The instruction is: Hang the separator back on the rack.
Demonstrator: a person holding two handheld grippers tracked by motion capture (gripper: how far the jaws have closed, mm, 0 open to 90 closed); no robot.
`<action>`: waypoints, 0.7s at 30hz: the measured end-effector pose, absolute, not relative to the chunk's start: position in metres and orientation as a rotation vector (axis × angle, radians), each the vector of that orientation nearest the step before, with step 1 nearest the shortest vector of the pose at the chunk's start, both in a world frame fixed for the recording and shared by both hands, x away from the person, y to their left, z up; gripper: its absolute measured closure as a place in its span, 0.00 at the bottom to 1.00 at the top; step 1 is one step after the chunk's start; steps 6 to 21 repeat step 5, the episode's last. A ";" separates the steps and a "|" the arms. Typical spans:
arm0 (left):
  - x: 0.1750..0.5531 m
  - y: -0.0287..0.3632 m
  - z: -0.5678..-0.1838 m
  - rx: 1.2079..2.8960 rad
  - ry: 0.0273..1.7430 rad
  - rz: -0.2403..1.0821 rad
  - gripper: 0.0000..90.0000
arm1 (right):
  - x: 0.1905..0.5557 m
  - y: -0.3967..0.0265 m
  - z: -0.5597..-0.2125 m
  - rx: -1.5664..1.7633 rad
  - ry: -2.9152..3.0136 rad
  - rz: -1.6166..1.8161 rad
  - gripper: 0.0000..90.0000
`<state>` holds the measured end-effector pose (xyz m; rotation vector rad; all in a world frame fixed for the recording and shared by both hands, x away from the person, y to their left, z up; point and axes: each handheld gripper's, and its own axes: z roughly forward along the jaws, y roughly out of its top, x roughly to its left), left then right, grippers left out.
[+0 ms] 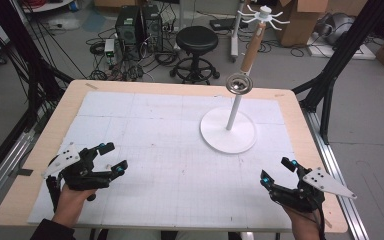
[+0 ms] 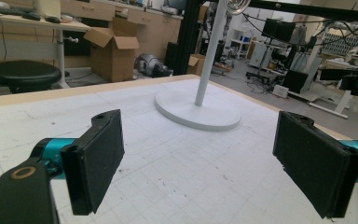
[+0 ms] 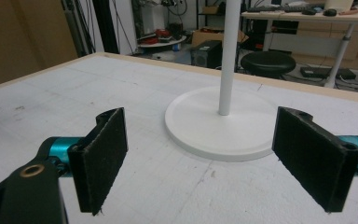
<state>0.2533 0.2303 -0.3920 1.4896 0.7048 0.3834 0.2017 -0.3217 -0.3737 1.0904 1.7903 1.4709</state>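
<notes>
From the high view, I hold my left claw (image 1: 109, 159) near the left corner of the table (image 1: 35, 165) and my right claw (image 1: 278, 170) near the right corner. Both are wide apart with nothing in them. Far from me, a bit to the right, stands the white stand (image 1: 228, 131). It has a round flat foot, a thin white pole, a wooden part higher up, and white hooks at the top. A shiny metal thing (image 1: 239, 84) hangs partway up the pole. I cannot tell just what it is. It looks like a small bowl or strainer.

In the left gripper view, my two black pads (image 2: 98, 161) stand far apart over the white mat (image 2: 177, 186). The stand's round foot (image 2: 198, 112) is ahead of me, well apart from my claw. The shiny thing (image 2: 235, 4) peeks in at the very top.

In the right gripper view, my pads (image 3: 100, 158) are spread open too. The round foot (image 3: 219, 128) sits right ahead between them, and the pole (image 3: 227, 56) goes straight up.

I think the shiny thing is hard, light and slippery. It may swing when I touch it. I should pinch its thin rim or handle, not the round belly, and lift gently. The stand is tall and thin, so it might tip if I bump it.
</notes>
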 end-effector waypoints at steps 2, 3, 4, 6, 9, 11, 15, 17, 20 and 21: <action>0.253 0.231 -0.392 1.490 0.709 0.385 0.19 | 0.202 -0.322 -0.374 1.087 1.791 1.470 0.19; 0.254 0.231 -0.392 1.489 0.708 0.386 0.19 | 0.202 -0.322 -0.374 1.088 1.793 1.470 0.19; 0.254 0.231 -0.392 1.487 0.710 0.383 0.19 | 0.202 -0.322 -0.374 1.091 1.794 1.470 0.19; 0.254 0.231 -0.392 1.487 0.713 0.385 0.19 | 0.203 -0.322 -0.374 1.093 1.796 1.470 0.19; 0.254 0.231 -0.392 1.487 0.713 0.385 0.19 | 0.203 -0.322 -0.374 1.093 1.796 1.470 0.19; 0.254 0.231 -0.392 1.487 0.713 0.385 0.19 | 0.203 -0.322 -0.374 1.093 1.796 1.470 0.19; 0.254 0.231 -0.392 1.487 0.713 0.385 0.19 | 0.203 -0.322 -0.374 1.093 1.796 1.470 0.19; 0.254 0.231 -0.392 1.487 0.713 0.385 0.19 | 0.203 -0.322 -0.374 1.093 1.796 1.470 0.19; 0.254 0.231 -0.392 1.487 0.713 0.385 0.19 | 0.203 -0.322 -0.374 1.093 1.796 1.470 0.19; 0.254 0.231 -0.392 1.487 0.713 0.385 0.19 | 0.203 -0.322 -0.374 1.093 1.796 1.470 0.19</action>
